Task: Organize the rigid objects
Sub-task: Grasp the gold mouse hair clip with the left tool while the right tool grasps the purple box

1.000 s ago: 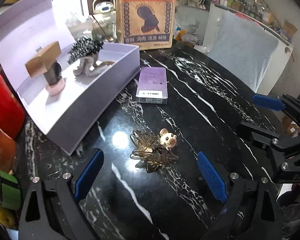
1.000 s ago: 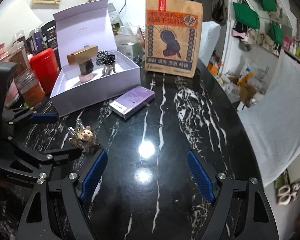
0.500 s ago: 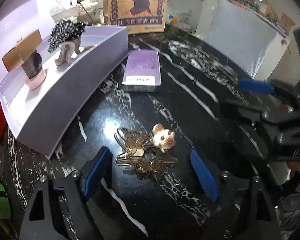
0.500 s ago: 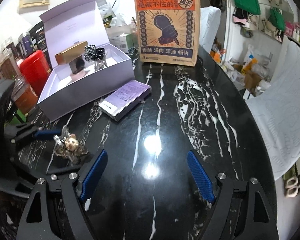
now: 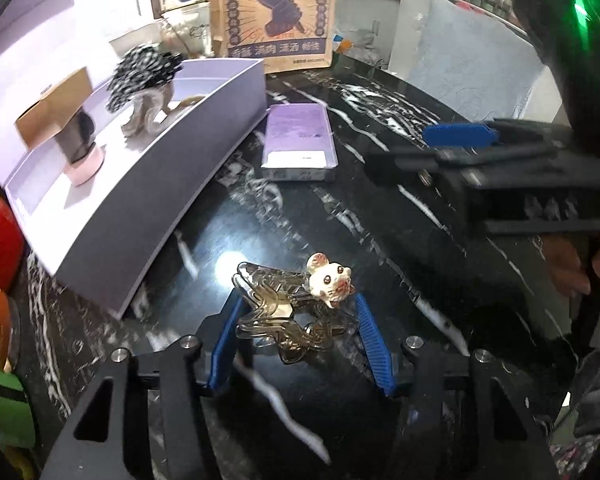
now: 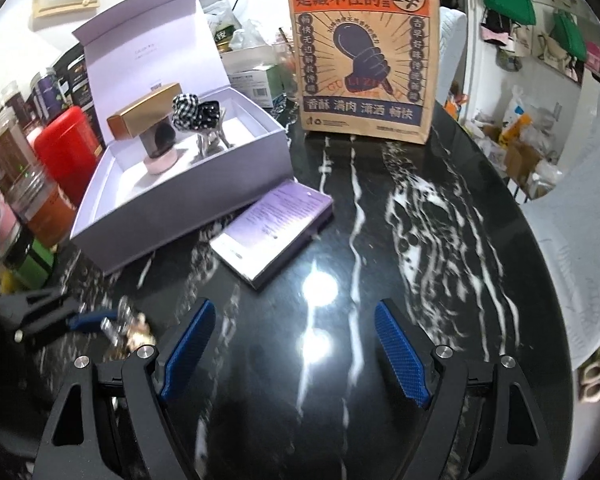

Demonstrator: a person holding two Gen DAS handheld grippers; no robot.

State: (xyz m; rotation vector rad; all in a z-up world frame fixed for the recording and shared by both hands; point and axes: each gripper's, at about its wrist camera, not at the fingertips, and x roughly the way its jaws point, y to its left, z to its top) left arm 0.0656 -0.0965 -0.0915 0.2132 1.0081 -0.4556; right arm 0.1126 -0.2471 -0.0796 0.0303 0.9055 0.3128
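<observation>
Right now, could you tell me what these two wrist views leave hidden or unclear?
- Left wrist: whether the left gripper, jaws closing, presses the mouse hair clip yet; its transparent edges blur against the pads.
- Right wrist: the clip is smeared and partly behind the right gripper's frame.
- Both views: the lavender box's lid print is too small.

Left tongs (image 5: 298, 340), right tongs (image 6: 296, 350): black skeletal frames, blue ribbed pads, silver screws; dark sleeve (image 5: 596, 392).

Bench (image 5: 400, 240) is glossy black marble, white veins. My left tool (image 5: 298, 316) pads: ribbed blue rubber. Hair clip (image 5: 284, 312) translucent glossy plastic. Bag (image 6: 364, 52) matt kraft paper.
</observation>
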